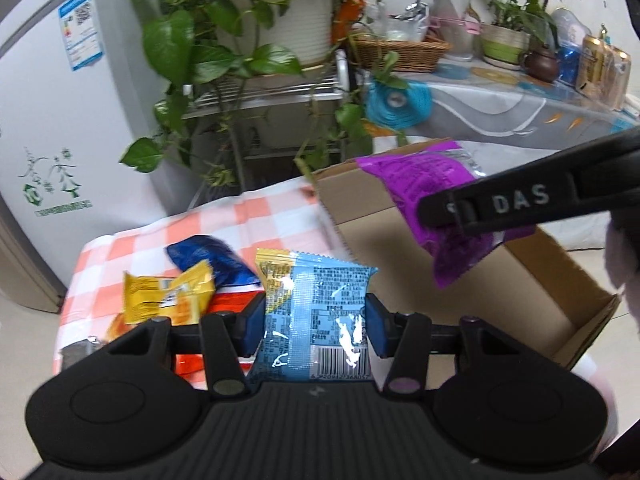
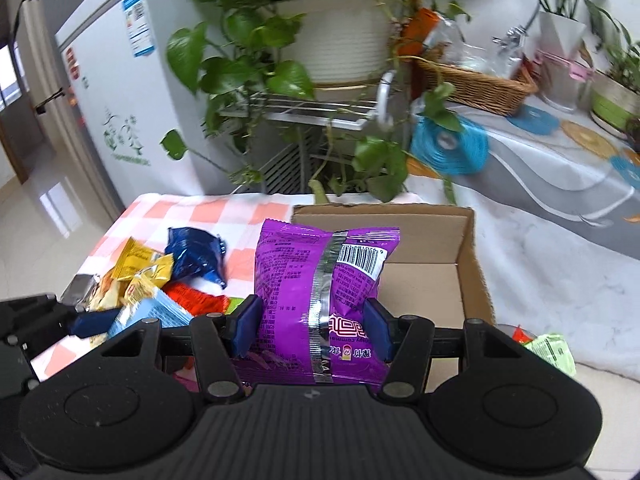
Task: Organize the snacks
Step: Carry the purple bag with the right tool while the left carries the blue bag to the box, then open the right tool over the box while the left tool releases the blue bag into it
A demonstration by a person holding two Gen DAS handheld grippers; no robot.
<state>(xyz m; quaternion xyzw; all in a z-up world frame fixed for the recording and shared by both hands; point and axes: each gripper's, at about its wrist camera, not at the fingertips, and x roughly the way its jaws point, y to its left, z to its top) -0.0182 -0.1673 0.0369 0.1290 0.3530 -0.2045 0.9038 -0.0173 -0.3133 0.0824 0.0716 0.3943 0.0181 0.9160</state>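
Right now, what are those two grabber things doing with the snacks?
A person holds one in each hand. The left gripper is shut on a blue packet, and the right gripper is shut on a purple packet near a cardboard box. More snacks lie on the checked cloth.

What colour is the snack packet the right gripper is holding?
Purple, with a silver seam; the snack packet shows best in the right wrist view, clamped in the right gripper.

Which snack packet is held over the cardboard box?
The purple packet, held by the right gripper over the box; the light-blue one hangs beside it.
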